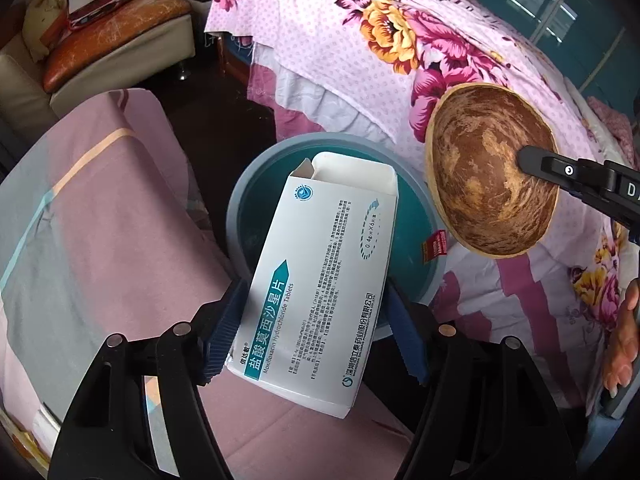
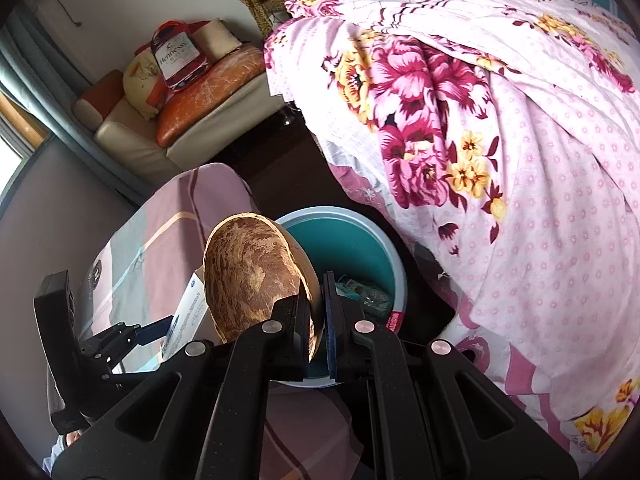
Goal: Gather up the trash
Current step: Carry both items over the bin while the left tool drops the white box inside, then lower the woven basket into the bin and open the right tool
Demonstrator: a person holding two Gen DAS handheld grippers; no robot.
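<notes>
1. Trash fills both my tongs. My left gripper (image 1: 316,328) holds a white medicine box (image 1: 320,276) by its two long sides, the blue pads pressed against the card. One end flap of the box stands open.
2. The box hangs over the near rim of a round bin (image 1: 256,184), grey-blue outside and teal inside, which stands on the dark floor.
3. My right gripper (image 2: 318,312) is pinched nearly shut on the thin edge of a brown fruit-shell half (image 2: 256,276). One finger lies inside the hollow and the other on the outer skin.
4. In the left wrist view the shell (image 1: 492,172) hangs at the right of the bin, in front of a floral quilt (image 1: 400,52); the right tongs reach in from that side.
5. Inside the bin lie a small clear packet (image 2: 368,292) and a red label (image 1: 436,244); I cannot tell more of them.
6. A pink striped cloth (image 1: 112,216) covers the furniture left of the bin. Farther back, a couch (image 2: 140,132) carries an orange cushion (image 2: 212,84) and a bottle-printed bag (image 2: 176,56).
</notes>
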